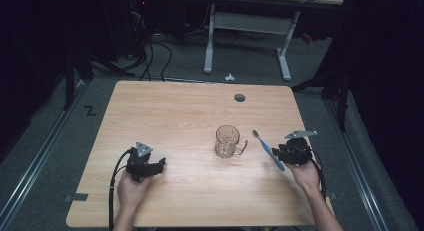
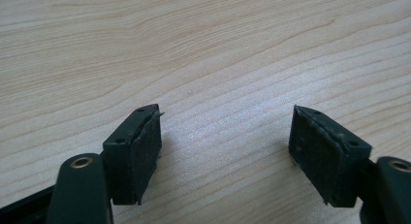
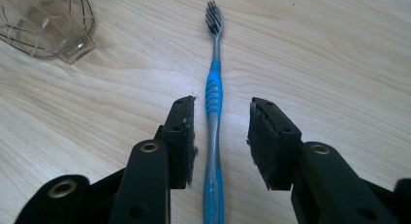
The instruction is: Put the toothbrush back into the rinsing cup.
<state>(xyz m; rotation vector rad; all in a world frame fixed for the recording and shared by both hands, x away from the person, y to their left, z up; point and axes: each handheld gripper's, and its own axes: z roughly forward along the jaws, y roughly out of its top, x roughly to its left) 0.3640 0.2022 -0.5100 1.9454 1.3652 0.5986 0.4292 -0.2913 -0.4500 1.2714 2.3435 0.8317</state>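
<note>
The toothbrush (image 3: 212, 105) is lying flat on the table (image 1: 175, 116), over toward the right side, just right of the mug (image 1: 229, 141). It's a slim one: blue and grey handle with ribbed blue grip bands in the middle, thin grey neck, small head of dark bristles pointing away from the person. In the right gripper view it runs straight up between the 2 jaws of the right gripper (image 3: 220, 136), and there's a visible gap on both sides, so the pads aren't pressing on it. Jaws part open, straddling the handle.

The mug is clear glass with a faceted pattern and a handle on its right, standing upright near the table's middle.

The left gripper (image 2: 225, 141) sits low over bare wood on the left, jaws wide apart with nothing between them. Its black rubber pads look a bit frayed at the edges.

The table is light wood-grain laminate with rounded corners and a grey cable hole (image 1: 240, 97) near the far edge. The room is dark, with grey carpet, cables (image 1: 155, 56) on the floor and a white-legged desk (image 1: 250, 21) behind.
</note>
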